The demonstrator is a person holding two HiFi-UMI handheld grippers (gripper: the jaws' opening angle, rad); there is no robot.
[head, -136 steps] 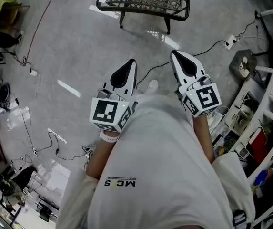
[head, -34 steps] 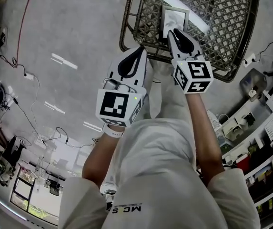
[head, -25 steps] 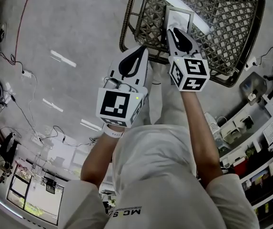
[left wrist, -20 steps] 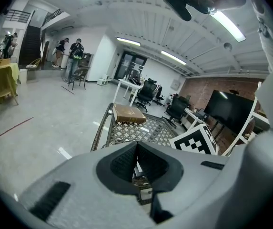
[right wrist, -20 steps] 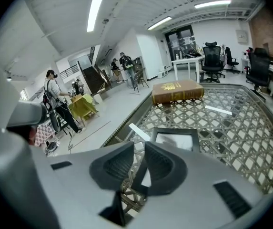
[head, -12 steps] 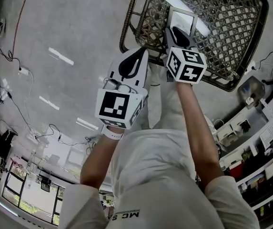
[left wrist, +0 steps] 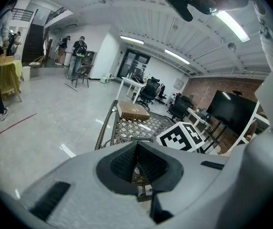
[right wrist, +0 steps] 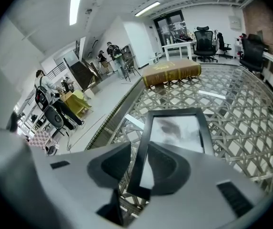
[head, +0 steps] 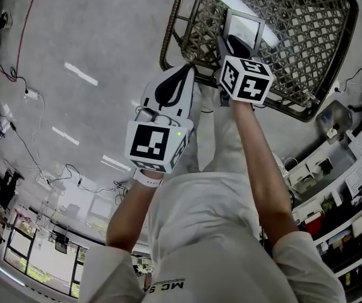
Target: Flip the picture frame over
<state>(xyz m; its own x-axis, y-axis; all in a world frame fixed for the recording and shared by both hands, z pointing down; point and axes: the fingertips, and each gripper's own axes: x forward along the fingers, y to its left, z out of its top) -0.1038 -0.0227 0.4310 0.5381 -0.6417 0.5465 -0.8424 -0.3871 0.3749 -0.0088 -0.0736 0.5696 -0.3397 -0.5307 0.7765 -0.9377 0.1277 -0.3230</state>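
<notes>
The picture frame (head: 244,28) lies flat on the metal lattice table (head: 307,36), black border around a pale grey picture (right wrist: 178,129). My right gripper (head: 227,43) points steeply down at the frame's near left corner. Its jaws have just been opening, and the frame's left border (right wrist: 142,151) runs between them with a gap on the left side. My left gripper (head: 187,72) hangs over the floor just outside the table's near left rim (head: 175,25), shut with nothing in it (left wrist: 137,149).
A brown box (right wrist: 171,73) lies on the table's far end (left wrist: 132,109). Cluttered shelves (head: 332,188) stand to the right, and cables (head: 29,93) trail on the floor at left. People (left wrist: 79,46) and office chairs (right wrist: 205,37) are far off.
The right gripper has sunk toward the frame's near corner and its marker cube has tipped over further. The left gripper has stayed put. Earlier, the table was well ahead.
</notes>
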